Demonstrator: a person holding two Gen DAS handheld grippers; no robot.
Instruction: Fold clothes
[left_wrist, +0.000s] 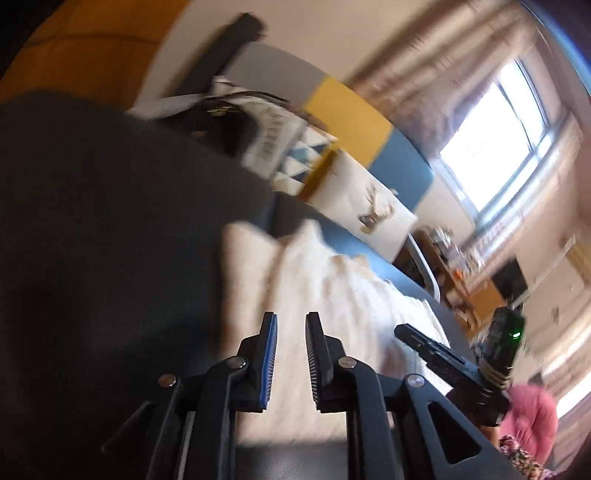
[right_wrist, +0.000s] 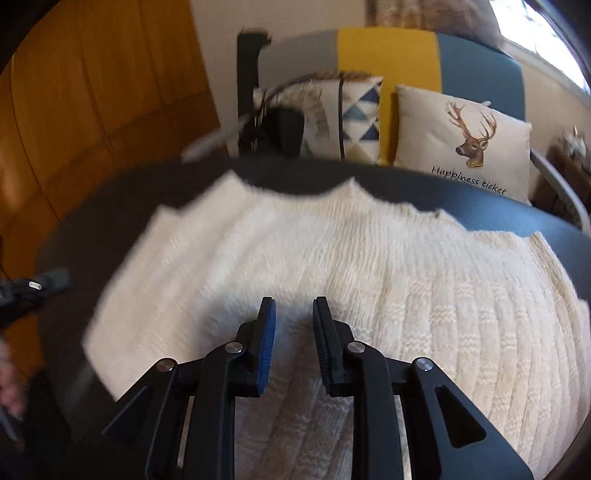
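Lying spread on the dark table (right_wrist: 110, 192), the cream knit sweater (right_wrist: 369, 266) has its left part doubled over in flat layers, which would suit a fold partway made or one laid out to start. Right gripper (right_wrist: 293, 314) hovers over its middle, jaws parted a little, holding nothing, likely placed to pinch or smooth. Left gripper (left_wrist: 291, 325) is likewise slightly open and empty near the sweater's edge; that view is motion-blurred.

Black left hand-held gripper (left_wrist: 291, 319) and right hand-held gripper (right_wrist: 293, 304): angular linkage arms, silver pivot screws, ribbed pads, one blue-edged. Pink sleeve (left_wrist: 532, 413) at wrist.
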